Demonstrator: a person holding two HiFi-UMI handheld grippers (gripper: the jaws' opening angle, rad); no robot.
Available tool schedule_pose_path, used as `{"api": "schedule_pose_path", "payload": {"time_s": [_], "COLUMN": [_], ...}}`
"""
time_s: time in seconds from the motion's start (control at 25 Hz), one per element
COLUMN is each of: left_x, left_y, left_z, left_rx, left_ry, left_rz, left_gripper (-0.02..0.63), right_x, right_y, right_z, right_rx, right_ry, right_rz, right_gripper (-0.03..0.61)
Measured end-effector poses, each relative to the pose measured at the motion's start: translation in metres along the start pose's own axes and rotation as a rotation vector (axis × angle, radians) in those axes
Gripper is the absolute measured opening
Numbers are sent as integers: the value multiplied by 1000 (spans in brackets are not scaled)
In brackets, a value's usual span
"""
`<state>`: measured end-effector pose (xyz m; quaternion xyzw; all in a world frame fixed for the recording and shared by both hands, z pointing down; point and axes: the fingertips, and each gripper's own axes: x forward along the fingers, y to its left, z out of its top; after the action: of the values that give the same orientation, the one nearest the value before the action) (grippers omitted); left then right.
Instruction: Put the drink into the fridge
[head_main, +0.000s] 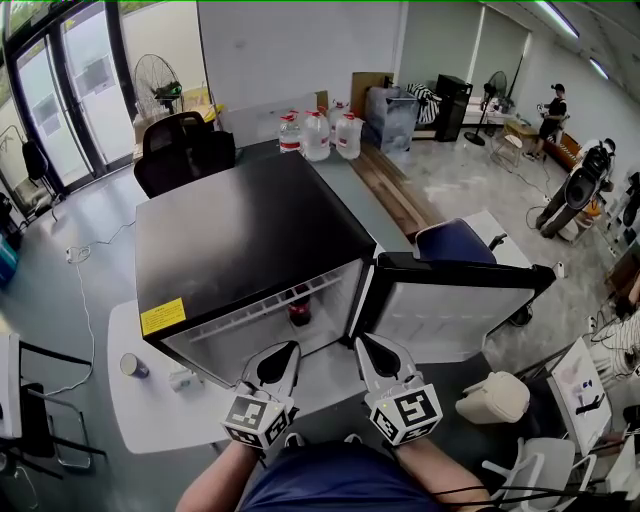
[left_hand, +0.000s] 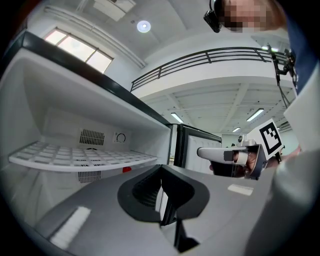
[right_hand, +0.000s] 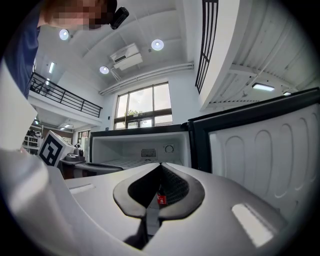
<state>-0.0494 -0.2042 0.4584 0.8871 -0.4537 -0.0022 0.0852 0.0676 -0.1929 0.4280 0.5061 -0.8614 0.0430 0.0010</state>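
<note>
Still open to toppling if shut in by a hard swing of the wide-open door (head_main: 450, 310), or to a knock from either gripper hovering just outside the opening. Drink (head_main: 299, 308) upright on the floor of the fridge (head_main: 240, 240), below the wire shelf (left_hand: 75, 157); small, dark, red near the top. Fingers of left gripper (head_main: 288, 350) and right gripper (head_main: 366, 344) pressed together, holding nothing.

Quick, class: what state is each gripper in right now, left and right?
Left gripper: closed, holding nothing.
Right gripper: closed, holding nothing.
</note>
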Motion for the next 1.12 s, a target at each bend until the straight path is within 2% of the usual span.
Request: {"api": "schedule_pose_path", "payload": {"time_s": [1.12], "left_x": [8], "left_y": [12], "left_z": [-5], "left_rx": [-5], "left_ry": [29], "left_rz": [2], "left_gripper": [5], "right_x": [13], "right_y": [4], "right_z": [-1], "right_rx": [0], "right_ry": [4], "right_rz": [16], "right_gripper": [6]}}
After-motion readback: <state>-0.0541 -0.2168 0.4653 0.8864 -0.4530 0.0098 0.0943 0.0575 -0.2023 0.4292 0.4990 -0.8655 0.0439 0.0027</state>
